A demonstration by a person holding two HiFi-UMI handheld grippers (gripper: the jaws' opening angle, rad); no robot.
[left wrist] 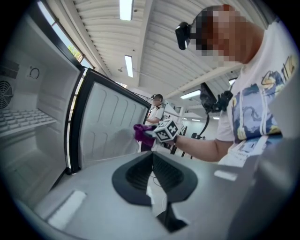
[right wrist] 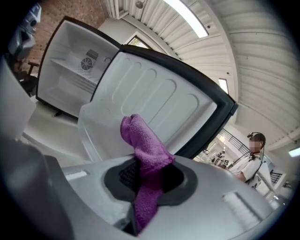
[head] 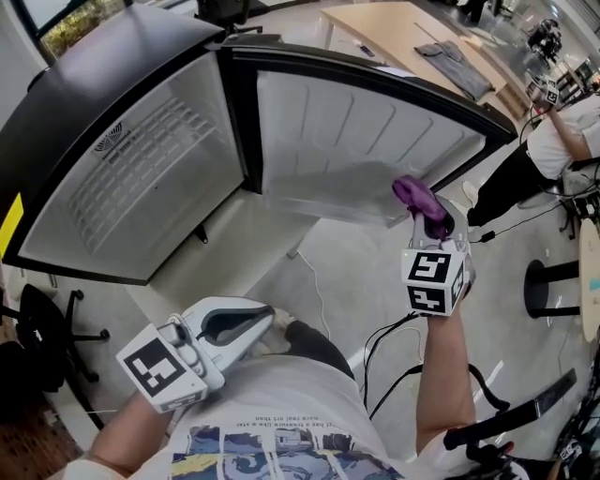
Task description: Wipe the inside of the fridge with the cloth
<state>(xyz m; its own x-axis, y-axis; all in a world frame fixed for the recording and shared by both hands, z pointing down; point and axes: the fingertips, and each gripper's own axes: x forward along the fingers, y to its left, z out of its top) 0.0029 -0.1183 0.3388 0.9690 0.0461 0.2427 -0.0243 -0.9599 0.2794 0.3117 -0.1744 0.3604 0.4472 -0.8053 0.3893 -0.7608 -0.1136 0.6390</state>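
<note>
The purple cloth (right wrist: 143,150) at frame centre looks soft and nubbly, the fridge (head: 141,169) is smooth matt white plastic inside and black with a slight sheen outside, and the table (head: 403,28) at upper right is pale matt wood.

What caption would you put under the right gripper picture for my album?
The right gripper, shut on a purple cloth, faces the inside of the open fridge door.

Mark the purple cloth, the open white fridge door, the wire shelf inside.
purple terry cloth (right wrist: 142,143), right gripper view, bunched top
white fridge door (head: 356,141), head view, ribbed inner liner
white wire shelf (head: 141,167), head view, middle bars
</note>
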